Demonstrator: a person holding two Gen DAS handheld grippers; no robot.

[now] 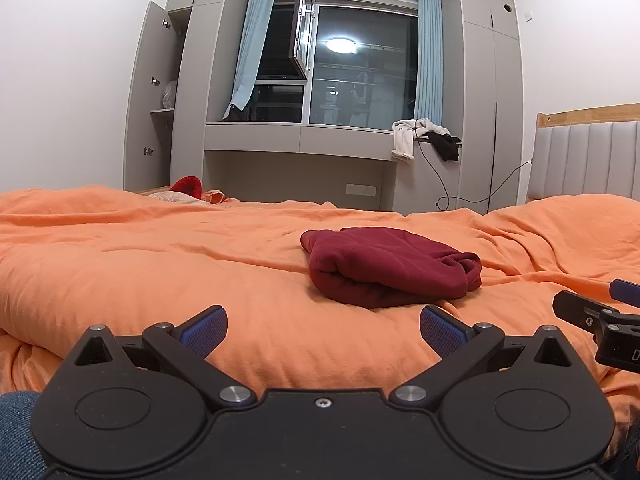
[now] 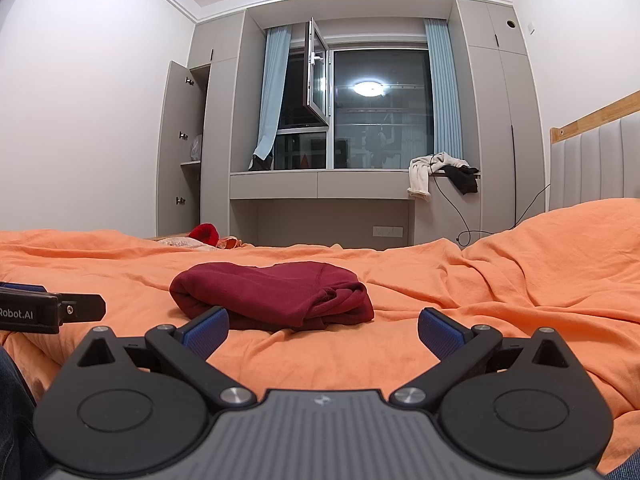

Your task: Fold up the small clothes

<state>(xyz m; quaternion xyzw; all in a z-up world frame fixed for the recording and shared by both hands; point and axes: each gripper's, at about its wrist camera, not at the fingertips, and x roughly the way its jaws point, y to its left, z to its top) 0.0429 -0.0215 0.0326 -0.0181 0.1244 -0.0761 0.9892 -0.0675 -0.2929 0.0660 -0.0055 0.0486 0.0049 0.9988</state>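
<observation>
A dark red garment [image 1: 390, 266] lies folded in a compact bundle on the orange bed cover [image 1: 160, 264]. It also shows in the right wrist view [image 2: 276, 296]. My left gripper [image 1: 323, 330] is open and empty, a short way in front of the bundle and slightly left of it. My right gripper [image 2: 323, 330] is open and empty, just in front of the bundle's near right side. The right gripper shows at the right edge of the left wrist view [image 1: 600, 312]. The left gripper shows at the left edge of the right wrist view [image 2: 52, 308].
A bright red item [image 1: 187, 186] and a pale cloth lie at the bed's far edge. White and black clothes [image 1: 424, 138] hang off the window ledge with a black cable. A grey wardrobe [image 1: 160, 100] stands open at left. A padded headboard [image 1: 588, 160] is at right.
</observation>
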